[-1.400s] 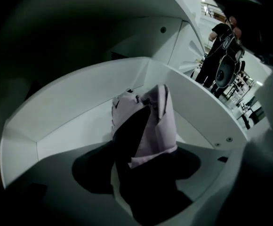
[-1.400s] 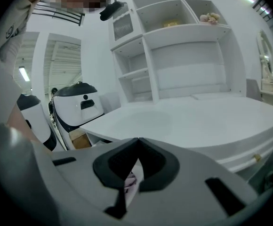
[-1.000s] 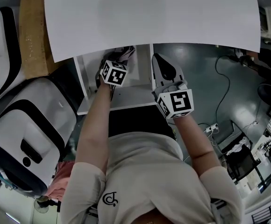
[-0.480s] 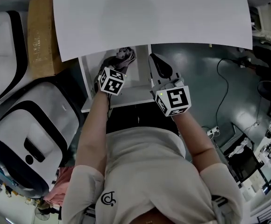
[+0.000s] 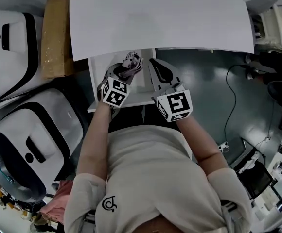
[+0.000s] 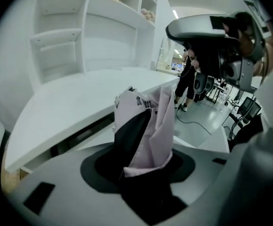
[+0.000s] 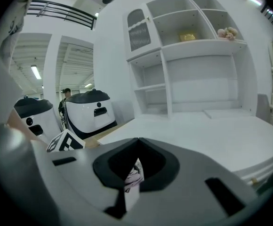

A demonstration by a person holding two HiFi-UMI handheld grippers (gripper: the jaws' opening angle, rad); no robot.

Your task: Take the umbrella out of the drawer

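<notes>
A folded umbrella (image 5: 129,62) of pale pink and black cloth stands up out of the open white drawer (image 5: 98,74) under the white desk top (image 5: 160,18). My left gripper (image 5: 124,72) is shut on it. In the left gripper view the umbrella (image 6: 148,121) rises between the dark pads (image 6: 99,166) of the left gripper (image 6: 141,159). My right gripper (image 5: 156,66) hangs just to the right of the umbrella, over the drawer's right edge, shut and holding nothing. In the right gripper view the tips of the right gripper (image 7: 137,142) meet, and a strip of the umbrella (image 7: 134,175) shows beyond them.
Two large white and black machines (image 5: 29,144) (image 5: 5,33) stand at the left, beside a brown board (image 5: 53,38). Cables (image 5: 233,96) trail over the dark floor at the right. A white shelf unit (image 7: 197,55) rises behind the desk.
My left gripper has risen with the umbrella, so more of the umbrella stands clear of the drawer. The right gripper has risen beside it.
</notes>
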